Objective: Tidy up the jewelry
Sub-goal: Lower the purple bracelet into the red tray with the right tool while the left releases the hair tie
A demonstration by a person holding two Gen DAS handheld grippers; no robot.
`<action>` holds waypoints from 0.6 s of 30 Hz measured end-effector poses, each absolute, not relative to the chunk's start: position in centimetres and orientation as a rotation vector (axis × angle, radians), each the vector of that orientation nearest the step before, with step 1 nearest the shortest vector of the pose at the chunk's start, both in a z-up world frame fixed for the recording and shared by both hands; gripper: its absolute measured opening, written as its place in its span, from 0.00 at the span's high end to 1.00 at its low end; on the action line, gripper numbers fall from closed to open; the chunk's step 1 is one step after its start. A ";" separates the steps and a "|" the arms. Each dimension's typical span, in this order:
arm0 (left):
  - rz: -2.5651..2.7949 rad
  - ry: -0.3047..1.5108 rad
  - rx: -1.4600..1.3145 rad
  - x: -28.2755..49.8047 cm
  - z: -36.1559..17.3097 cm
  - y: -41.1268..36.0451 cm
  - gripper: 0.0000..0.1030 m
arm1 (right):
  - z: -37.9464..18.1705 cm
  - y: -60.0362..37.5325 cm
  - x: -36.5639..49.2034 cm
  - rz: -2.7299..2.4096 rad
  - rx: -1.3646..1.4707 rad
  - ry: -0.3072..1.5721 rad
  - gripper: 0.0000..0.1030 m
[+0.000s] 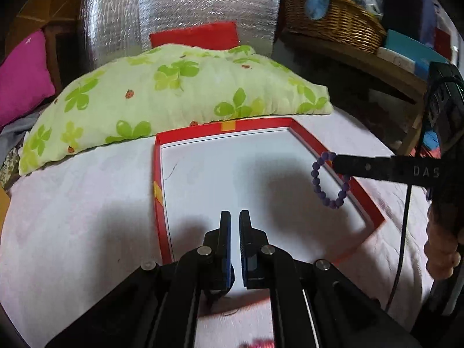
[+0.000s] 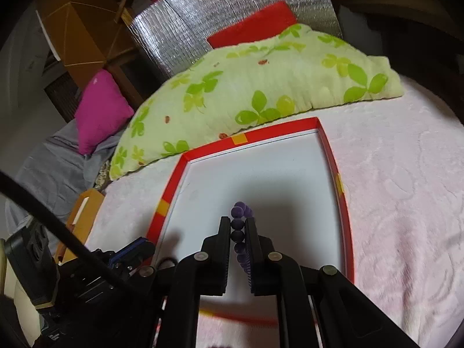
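Note:
A red-rimmed box lid with a white floor point(image 1: 307, 139) point(image 2: 345, 211) lies on the pink bedspread. My right gripper point(image 2: 238, 221) is shut on a purple bead bracelet point(image 2: 239, 223) and holds it above the lid. In the left wrist view the right gripper point(image 1: 336, 163) comes in from the right, with the bracelet point(image 1: 319, 179) hanging as a loop over the lid's right side. My left gripper point(image 1: 235, 216) has its jaws nearly together with nothing between them, over the lid's near edge. It also shows in the right wrist view point(image 2: 136, 246).
A green clover-print pillow point(image 1: 174, 90) lies just behind the lid. A magenta cushion point(image 1: 20, 75) is at the far left, a silver foil panel point(image 1: 179, 14) behind, a wicker basket point(image 1: 333, 20) at the back right. Pink bedspread point(image 2: 406, 203) surrounds the lid.

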State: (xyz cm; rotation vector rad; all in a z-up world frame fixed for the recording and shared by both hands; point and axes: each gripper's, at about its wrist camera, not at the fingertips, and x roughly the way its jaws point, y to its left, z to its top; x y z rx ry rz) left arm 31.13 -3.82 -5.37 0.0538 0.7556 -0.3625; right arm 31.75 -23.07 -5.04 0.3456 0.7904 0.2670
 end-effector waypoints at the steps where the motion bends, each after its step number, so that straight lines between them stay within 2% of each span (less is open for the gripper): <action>1: -0.356 0.759 0.047 31.6 -5.6 -3.7 0.94 | -5.3 -23.1 32.4 0.266 0.345 0.791 0.90; 4: -0.313 0.780 0.019 32.8 -6.2 -3.4 0.93 | -5.8 -23.4 33.6 0.249 0.340 0.797 0.89; 5: -0.307 0.786 0.010 32.9 -6.2 -3.3 0.87 | -5.9 -23.7 33.9 0.240 0.350 0.802 0.89; 6: -0.302 0.784 0.014 32.8 -6.2 -3.4 0.71 | -5.9 -23.9 33.9 0.235 0.355 0.807 0.88; 7: -0.294 0.772 0.031 32.4 -6.1 -3.4 0.61 | -5.9 -24.1 33.9 0.232 0.361 0.810 0.84; 8: -0.286 0.755 0.051 32.1 -5.9 -3.4 0.43 | -5.7 -24.3 33.7 0.230 0.366 0.805 0.77; 9: -0.279 0.730 0.074 31.6 -5.6 -3.4 0.40 | -5.6 -24.5 33.4 0.224 0.369 0.796 0.74; 11: -0.279 0.700 0.097 30.9 -4.8 -2.9 0.40 | -5.2 -24.8 32.7 0.218 0.378 0.780 0.63; 18: -0.212 0.708 0.002 30.3 -3.5 1.8 0.38 | -4.4 -24.9 30.2 0.235 0.390 0.775 0.63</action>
